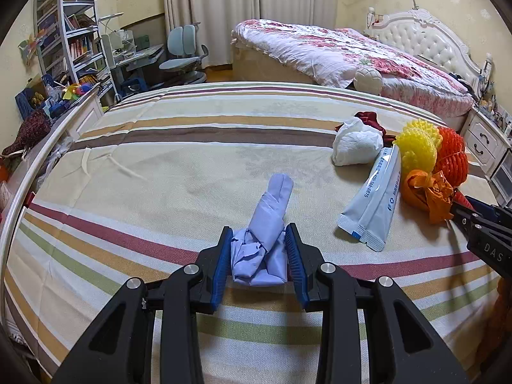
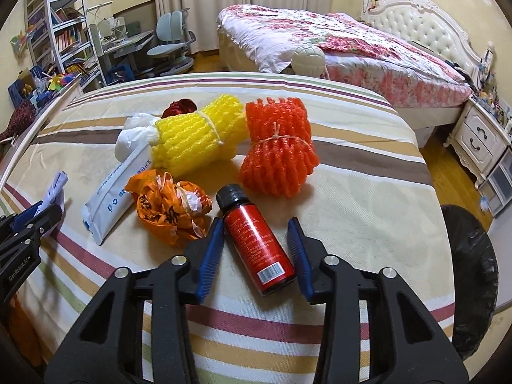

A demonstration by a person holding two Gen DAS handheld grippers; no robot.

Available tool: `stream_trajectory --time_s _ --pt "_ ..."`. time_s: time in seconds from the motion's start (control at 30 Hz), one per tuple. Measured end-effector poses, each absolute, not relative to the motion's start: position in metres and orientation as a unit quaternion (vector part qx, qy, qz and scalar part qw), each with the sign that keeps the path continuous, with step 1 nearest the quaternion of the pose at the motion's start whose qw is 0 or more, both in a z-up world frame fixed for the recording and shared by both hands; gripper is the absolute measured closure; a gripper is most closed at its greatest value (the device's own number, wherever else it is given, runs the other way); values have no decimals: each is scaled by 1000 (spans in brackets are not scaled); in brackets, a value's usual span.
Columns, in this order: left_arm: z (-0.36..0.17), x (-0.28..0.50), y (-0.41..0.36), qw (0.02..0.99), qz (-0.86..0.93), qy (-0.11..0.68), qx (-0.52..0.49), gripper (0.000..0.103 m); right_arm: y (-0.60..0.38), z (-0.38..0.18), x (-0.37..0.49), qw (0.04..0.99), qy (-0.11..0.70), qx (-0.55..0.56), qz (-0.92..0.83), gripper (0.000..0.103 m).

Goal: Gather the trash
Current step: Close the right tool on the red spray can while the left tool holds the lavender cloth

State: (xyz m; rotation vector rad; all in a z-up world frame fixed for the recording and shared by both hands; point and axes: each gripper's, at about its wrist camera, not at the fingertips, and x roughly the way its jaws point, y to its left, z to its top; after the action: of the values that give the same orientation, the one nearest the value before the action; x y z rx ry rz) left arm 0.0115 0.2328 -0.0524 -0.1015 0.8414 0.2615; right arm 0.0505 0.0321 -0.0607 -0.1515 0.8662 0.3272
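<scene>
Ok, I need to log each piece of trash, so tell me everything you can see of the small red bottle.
The red bottle is small and cylindrical, with a black ribbed screw cap, still on, and a red label carrying fine print and a white barcode near its base. It lies on its side on the striped sheet, cap pointing away from the camera. It sits between the blue pads of the right gripper, with gaps visible on both sides. Its cap lies close beside the crumpled orange bag.

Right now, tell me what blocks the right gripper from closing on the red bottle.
Nothing visible: the red bottle already lies between the right gripper's fingers. The crumpled orange bag sits just outside the left finger.
</scene>
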Motion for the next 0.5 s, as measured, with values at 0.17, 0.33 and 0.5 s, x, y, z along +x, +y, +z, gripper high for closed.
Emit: stream_trajectory --time_s 0.17,0.33,0.5 --pt "-53 11 233 904 124 405 -49 68 28 -60 41 892 418 -68 158 80" --pt "-51 7 231 907 121 401 -47 68 19 -60 27 893 418 -64 157 80" --pt "-49 2 228 910 113 397 -48 68 8 -59 15 895 415 -62 151 80"
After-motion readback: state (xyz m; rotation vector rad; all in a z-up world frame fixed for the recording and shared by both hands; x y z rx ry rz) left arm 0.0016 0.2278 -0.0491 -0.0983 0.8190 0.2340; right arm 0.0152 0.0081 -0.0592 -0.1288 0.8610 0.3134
